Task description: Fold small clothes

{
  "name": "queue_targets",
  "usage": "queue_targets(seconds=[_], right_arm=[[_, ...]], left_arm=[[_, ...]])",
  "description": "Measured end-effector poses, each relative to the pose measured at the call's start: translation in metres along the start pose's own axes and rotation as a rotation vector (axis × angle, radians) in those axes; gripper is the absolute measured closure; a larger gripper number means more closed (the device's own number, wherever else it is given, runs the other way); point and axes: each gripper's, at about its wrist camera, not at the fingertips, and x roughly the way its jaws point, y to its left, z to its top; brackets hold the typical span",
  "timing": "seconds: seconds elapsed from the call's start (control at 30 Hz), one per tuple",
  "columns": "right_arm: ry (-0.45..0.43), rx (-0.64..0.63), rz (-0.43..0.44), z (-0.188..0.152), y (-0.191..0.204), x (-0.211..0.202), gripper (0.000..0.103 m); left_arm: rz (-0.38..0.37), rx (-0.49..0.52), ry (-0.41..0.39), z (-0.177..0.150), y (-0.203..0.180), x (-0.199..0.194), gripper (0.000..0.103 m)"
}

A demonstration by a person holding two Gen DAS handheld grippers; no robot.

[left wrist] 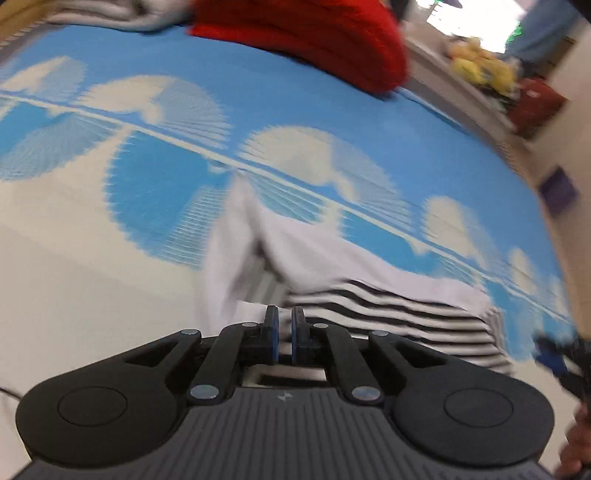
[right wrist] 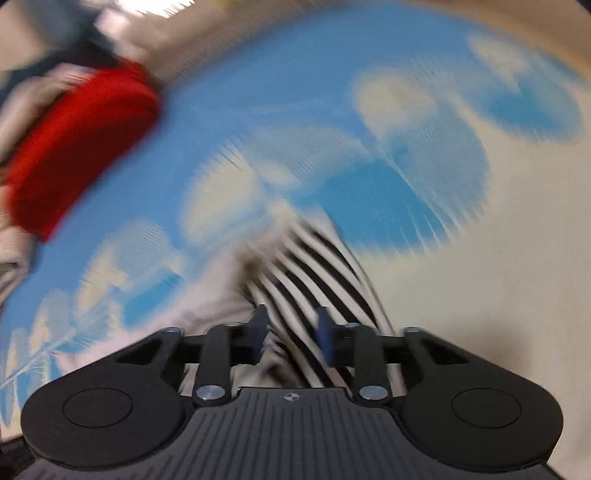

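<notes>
A small black-and-white striped garment with white sleeves (left wrist: 388, 314) lies on the blue and cream patterned bed sheet (left wrist: 258, 92). My left gripper (left wrist: 285, 317) is shut on the garment's near edge, fingers almost together with cloth between them. In the right wrist view, which is motion-blurred, my right gripper (right wrist: 290, 325) stands partly open with the striped garment (right wrist: 306, 266) lying between and under its fingers. The right gripper also shows at the right edge of the left wrist view (left wrist: 554, 354).
A red folded garment (left wrist: 314, 37) lies at the far side of the bed; it shows in the right wrist view (right wrist: 74, 147) at left. Grey-white clothes (left wrist: 110, 14) lie beside it. A shelf with yellow items (left wrist: 480, 66) stands beyond the bed.
</notes>
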Motion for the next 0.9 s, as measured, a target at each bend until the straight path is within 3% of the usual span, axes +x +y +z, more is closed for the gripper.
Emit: queue_targets(seconds=[0.07,0.1,0.17,0.2,0.27,0.33,0.4,0.47,0.5,0.53,0.6,0.7,0.77,0.83,0.9], right_arm=[[0.094,0.009,0.115,-0.004,0.003,0.013,0.06],[0.182,0.027,0.127,-0.011,0.002,0.026,0.057],[0.333,0.008,0.021,-0.026,-0.002,0.05,0.057],[0.392,-0.011,-0.061,-0.035,-0.005,0.061,0.057],[0.384,0.017,-0.081,-0.037,-0.008,0.062,0.057],[0.332,0.013,-0.025,-0.03,0.0,0.051,0.056],[0.288,-0.033,0.029,-0.028,0.009,0.04,0.054],[0.314,-0.032,0.04,-0.033,0.009,0.044,0.045],[0.363,-0.015,0.016,-0.037,0.004,0.051,0.045],[0.407,0.001,-0.019,-0.041,-0.003,0.06,0.045],[0.439,0.022,-0.056,-0.047,-0.012,0.064,0.05],[0.344,-0.007,-0.064,-0.034,-0.008,0.031,0.05],[0.237,-0.022,-0.002,-0.021,-0.005,-0.011,0.05],[0.101,-0.041,0.074,-0.009,-0.007,-0.068,0.05],[-0.01,-0.04,0.09,-0.005,-0.016,-0.117,0.048]], left_arm=[[-0.009,-0.007,0.084,-0.008,-0.001,0.015,0.096],[0.021,-0.017,0.145,-0.013,0.001,0.028,0.094],[0.1,-0.032,0.242,-0.02,0.008,0.047,0.095],[0.107,-0.054,0.244,-0.02,0.012,0.049,0.096],[0.101,-0.056,0.2,-0.014,0.01,0.039,0.096],[0.08,-0.017,0.125,-0.007,-0.001,0.025,0.094],[0.038,0.005,0.1,-0.003,-0.009,0.022,0.089],[0.033,0.016,0.142,-0.007,-0.009,0.03,0.082],[0.064,0.03,0.187,-0.01,-0.006,0.038,0.072],[0.094,0.053,0.234,-0.016,-0.002,0.044,0.073],[0.086,0.112,0.224,-0.018,-0.001,0.042,0.073],[0.069,0.151,0.105,-0.013,-0.005,0.002,0.072],[0.032,0.173,0.016,-0.013,-0.007,-0.035,0.071],[-0.001,0.19,-0.027,-0.016,-0.005,-0.073,0.071],[-0.023,0.22,-0.063,-0.027,-0.005,-0.112,0.071]])
